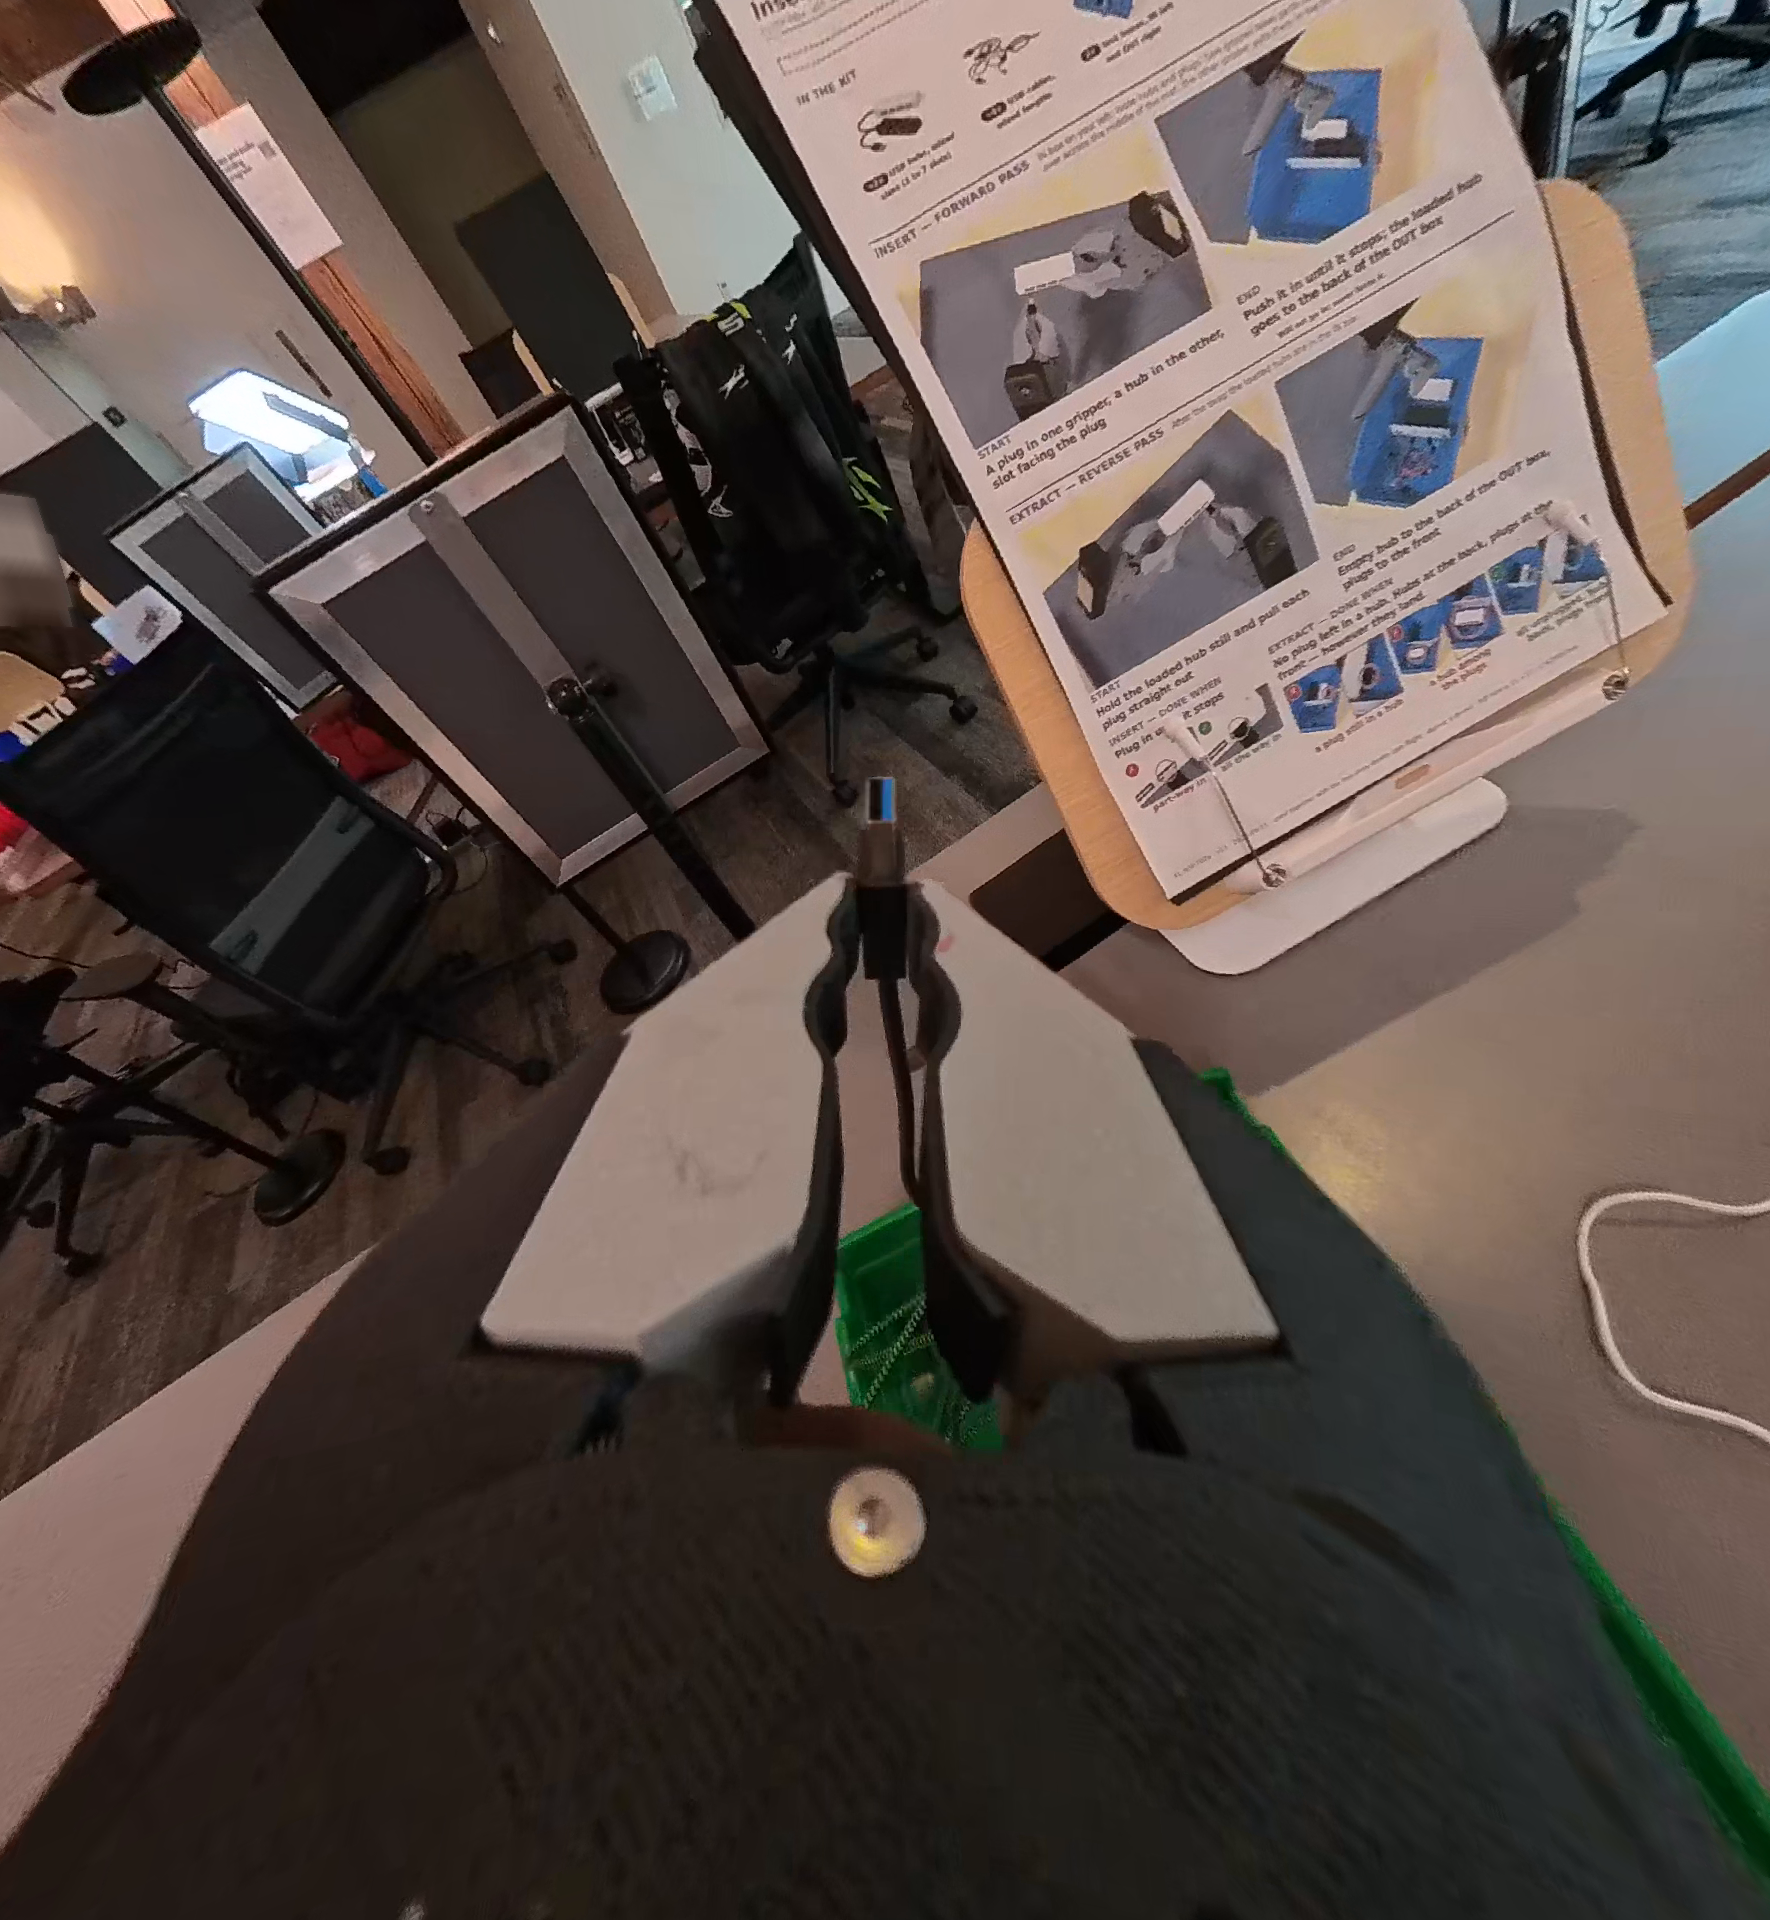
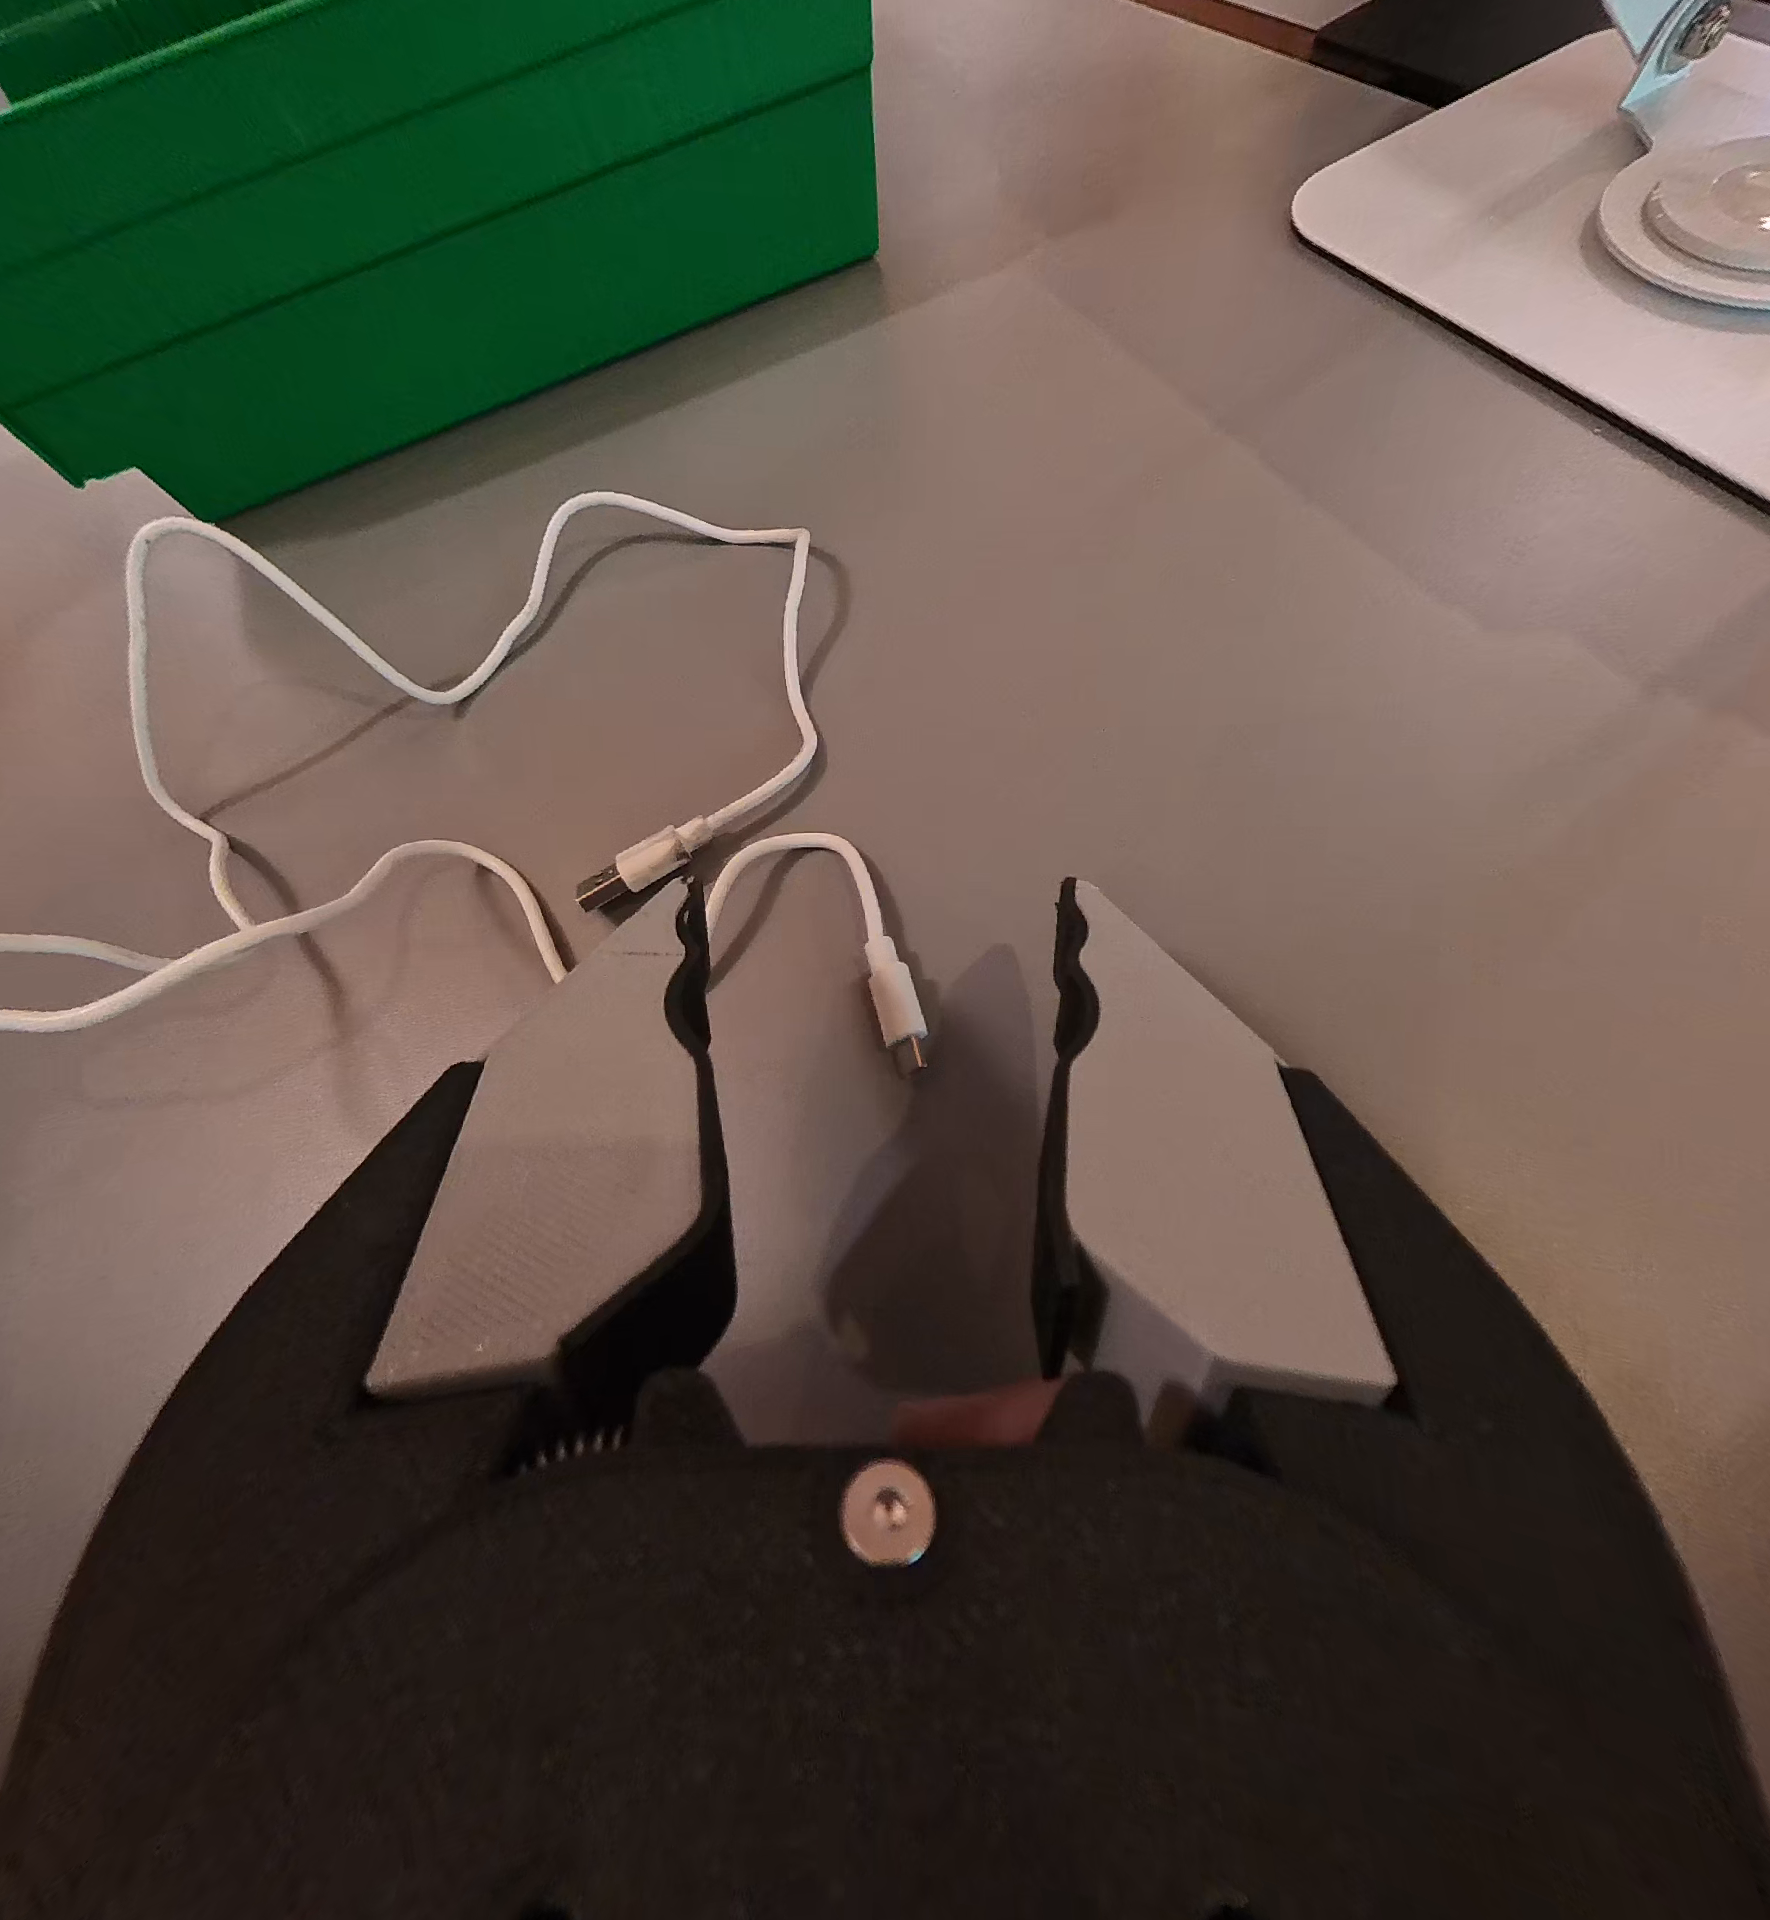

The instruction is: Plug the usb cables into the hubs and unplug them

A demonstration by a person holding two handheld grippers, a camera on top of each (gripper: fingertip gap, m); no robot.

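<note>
Two grippers show, one per view. The left gripper [image 1: 883, 904] has its fingers [image 1: 715, 1122] closed on the black housing of a black usb cable [image 1: 879, 940]; the metal plug with a blue insert juts out past the tips toward 12 o'clock, and the black cord runs back between the fingers toward 6 o'clock. Below that gripper lies a green bin [image 1: 886, 1309], seen through the gap between the fingers; something braided lies inside it, too hidden to identify. An instruction sheet on a stand [image 1: 1224, 436] rises at 1 o'clock on the grey surface [image 1: 1483, 1039].

The right gripper [image 2: 879, 904] hangs over the surface with its fingers [image 2: 590, 1143] spread apart, gripping nothing. A white usb cable [image 2: 798, 665] lies loose on the surface: its small connector rests between the fingertips, its larger metal plug just beyond the left tip at 11 o'clock. The bin's green outer wall [image 2: 445, 260] stands at 11 o'clock; its contents are out of sight here. A white stand base [image 2: 1483, 260] sits at 1 o'clock.
</note>
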